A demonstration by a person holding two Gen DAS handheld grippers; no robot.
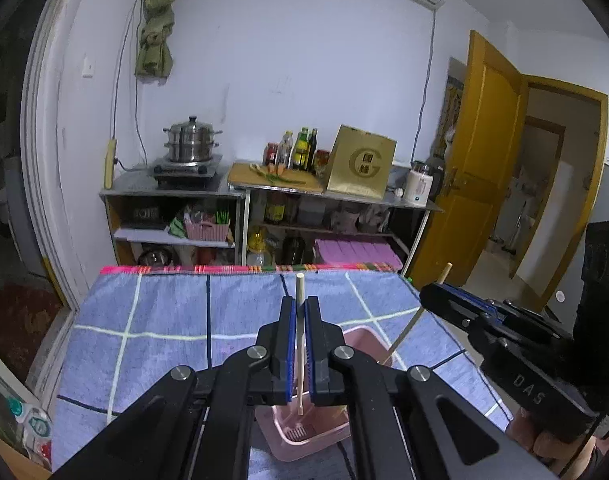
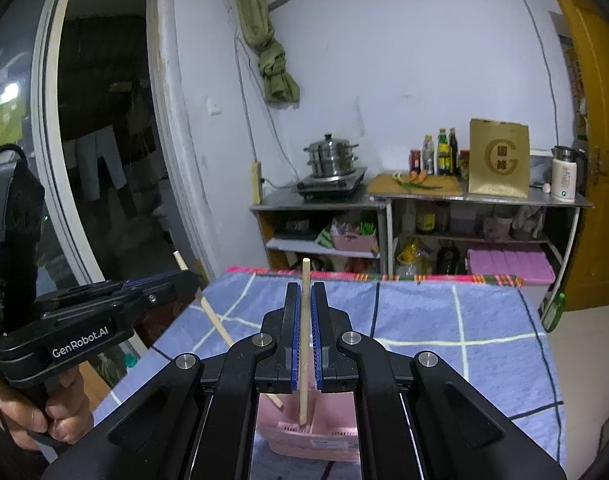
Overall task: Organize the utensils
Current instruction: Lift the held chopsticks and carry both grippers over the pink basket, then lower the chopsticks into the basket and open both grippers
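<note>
Each gripper holds one pale wooden chopstick upright over a pink plastic basket that stands on the blue checked cloth. My left gripper is shut on its chopstick, whose lower tip hangs inside the basket. My right gripper is shut on the other chopstick, whose tip is down in the basket. The right gripper with its chopstick shows at the right of the left wrist view. The left gripper with its chopstick shows at the left of the right wrist view.
The table with the blue cloth ends at a striped far edge. Behind it stand metal shelves with a steamer pot, bottles and a gold box. A yellow door is open at the right.
</note>
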